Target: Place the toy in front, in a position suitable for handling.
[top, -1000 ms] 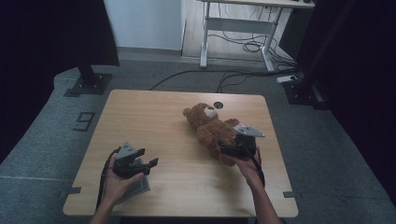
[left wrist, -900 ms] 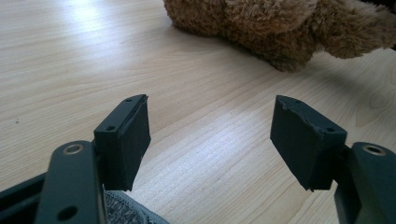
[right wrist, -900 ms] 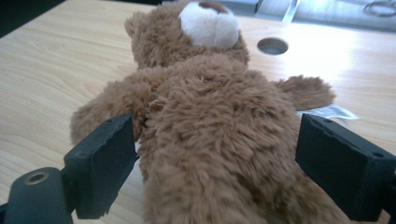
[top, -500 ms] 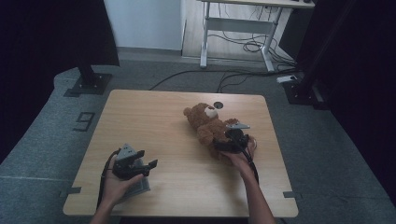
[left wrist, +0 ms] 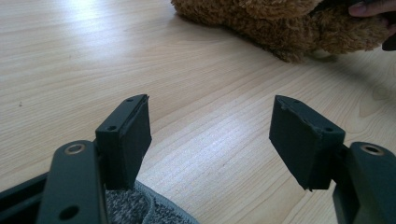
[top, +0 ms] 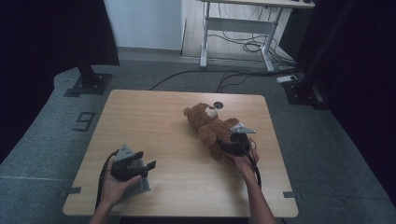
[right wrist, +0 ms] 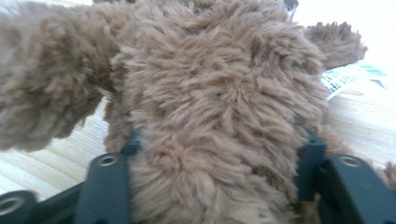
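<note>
The bear (top: 208, 125) lies on its back on the counter (top: 154, 116), right of the middle, head toward the far edge. The right tool (top: 223, 145) sits at its near end, and its jaws have just been closing around a plush limb; in the right gripper view the fur (right wrist: 210, 121) bulges between the two black jaws and hides the pads, so the grip looks on but perhaps shallow. To do this well, I would squeeze until the stuffing firms up, not just the pile, since fur alone slips. Holding near the body rather than at the paw would keep the bear from swinging. The paper tag (right wrist: 348, 77) beside it should stay out of the bite. The left tool (top: 140, 164) rests near the front-left of the counter, jaws apart with nothing between them, over a grey cloth (left wrist: 128, 207); it is well apart from the bear and can wait there.
</note>
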Demonstrator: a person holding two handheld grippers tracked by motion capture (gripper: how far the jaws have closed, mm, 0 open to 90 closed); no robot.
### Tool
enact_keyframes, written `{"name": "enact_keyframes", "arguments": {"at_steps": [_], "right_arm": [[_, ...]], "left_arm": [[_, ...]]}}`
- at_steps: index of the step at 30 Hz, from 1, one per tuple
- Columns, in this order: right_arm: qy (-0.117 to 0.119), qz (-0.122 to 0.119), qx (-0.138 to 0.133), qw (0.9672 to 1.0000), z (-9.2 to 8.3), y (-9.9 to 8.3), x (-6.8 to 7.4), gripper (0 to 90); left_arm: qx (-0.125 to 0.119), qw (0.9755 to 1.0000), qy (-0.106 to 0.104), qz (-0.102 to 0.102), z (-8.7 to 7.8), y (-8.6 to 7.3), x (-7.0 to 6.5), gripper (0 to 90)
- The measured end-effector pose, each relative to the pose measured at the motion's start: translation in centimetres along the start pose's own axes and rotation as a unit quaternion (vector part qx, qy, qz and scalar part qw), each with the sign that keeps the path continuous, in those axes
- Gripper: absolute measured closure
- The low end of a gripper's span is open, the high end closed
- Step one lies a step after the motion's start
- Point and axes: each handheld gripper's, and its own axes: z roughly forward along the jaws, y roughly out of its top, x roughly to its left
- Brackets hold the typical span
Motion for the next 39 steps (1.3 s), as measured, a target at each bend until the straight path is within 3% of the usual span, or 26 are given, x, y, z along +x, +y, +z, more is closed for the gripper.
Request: {"name": "enact_keyframes", "arguments": {"at_steps": [2, 5, 12, 16, 22, 28, 30, 32, 33, 37, 39], "right_arm": [[0.005, -0.002, -0.005, 1.0, -0.1, 0.0, 0.0, 45.5], [0.031, -0.004, -0.019, 0.9993, -0.6, -0.1, -0.5, 50.9], [0.053, -0.017, -0.048, 0.9973, -1.2, -0.2, -0.7, 55.7], [0.076, -0.029, -0.077, 0.9937, -2.0, -0.4, -0.4, 56.5], [0.11, -0.081, -0.107, 0.9848, -4.2, 0.3, 0.6, 56.4], [0.127, -0.109, -0.112, 0.9796, -5.4, 0.7, 1.4, 56.2], [0.134, -0.119, -0.111, 0.9775, -5.7, 0.6, 1.8, 56.0], [0.136, -0.124, -0.111, 0.9766, -5.8, 0.6, 2.0, 56.0], [0.141, -0.134, -0.109, 0.9747, -6.0, 0.5, 2.5, 56.0], [0.149, -0.151, -0.105, 0.9716, -6.1, 0.3, 2.9, 55.9], [0.15, -0.159, -0.102, 0.9704, -6.0, 0.2, 3.0, 55.8]], "left_arm": [[0.001, 1.0, 0.0, -0.001, 0.1, 0.0, 0.0, 29.7], [0.005, 1.0, 0.0, 0.0, 0.4, -0.1, 0.2, 29.8], [0.011, 0.9999, 0.001, -0.005, 1.0, -0.3, 0.3, 29.9], [0.012, 0.9999, 0.0, -0.005, 1.1, -0.2, 0.2, 30.0], [0.004, 1.0, -0.001, -0.006, 1.0, 0.2, 0.0, 30.0], [0.001, 1.0, 0.001, 0.002, 1.5, 1.1, -0.3, 30.3], [0.005, 0.9998, 0.009, 0.019, 1.9, 1.9, -0.5, 30.6], [0.003, 0.9997, 0.008, 0.021, 2.0, 2.1, -0.5, 30.6], [-0.004, 0.9998, 0.005, 0.02, 2.1, 2.8, -0.4, 30.4], [-0.02, 0.9997, -0.01, 0.005, 2.0, 4.0, -0.3, 29.9], [-0.026, 0.9995, -0.014, 0.007, 1.9, 4.7, -0.4, 29.3]]}}
